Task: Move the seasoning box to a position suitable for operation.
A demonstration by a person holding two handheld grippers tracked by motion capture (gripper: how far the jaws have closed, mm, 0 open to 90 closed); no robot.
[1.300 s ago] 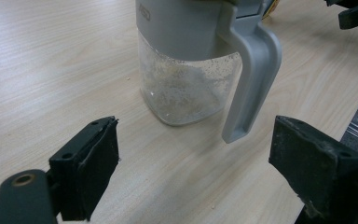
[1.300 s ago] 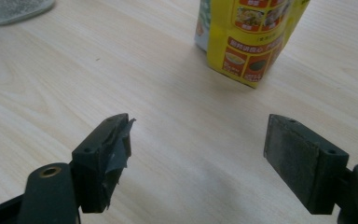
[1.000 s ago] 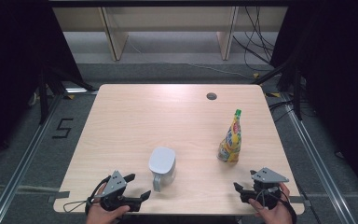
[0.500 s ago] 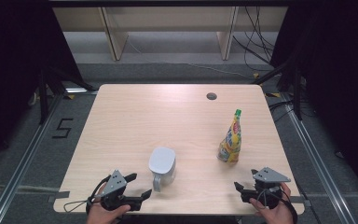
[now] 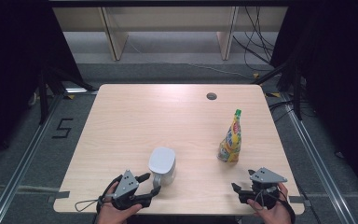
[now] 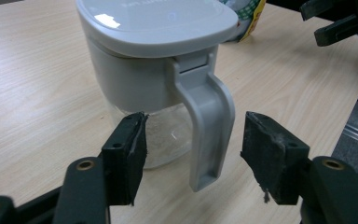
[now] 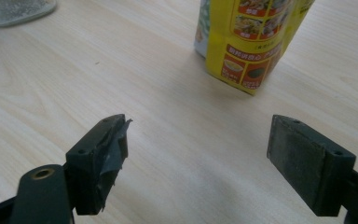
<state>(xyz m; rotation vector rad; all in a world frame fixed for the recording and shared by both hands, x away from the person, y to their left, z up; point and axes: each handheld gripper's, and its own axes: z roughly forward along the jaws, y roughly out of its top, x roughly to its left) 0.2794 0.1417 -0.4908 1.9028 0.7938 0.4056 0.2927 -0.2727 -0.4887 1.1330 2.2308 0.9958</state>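
Observation:
A jar point(image 5: 162, 163) with a white-grey lid and a clear base stands near the table's front edge, its grey handle point(image 6: 209, 121) turned toward me. My left gripper point(image 5: 152, 184) reaches around that handle. In the left gripper view, the left gripper point(image 6: 191, 154) has the handle between its jaws with a gap on each side. The jaws have just been closing, and the pads do not press on it. A yellow printed pouch point(image 5: 230, 140) with a green cap stands upright to the right. My right gripper point(image 5: 242, 179) rests open just in front of the pouch point(image 7: 251, 42), holding nothing.
The wooden table point(image 5: 168, 116) has a small round hole point(image 5: 211, 96) near its far edge. Dark floor, rails and cables surround the table. The jar's glass base point(image 7: 14, 9) shows at the top left of the right gripper view.
My left gripper has edged toward the jar, and its jaws have narrowed around the handle. The right gripper, the jar and the pouch have stayed put.

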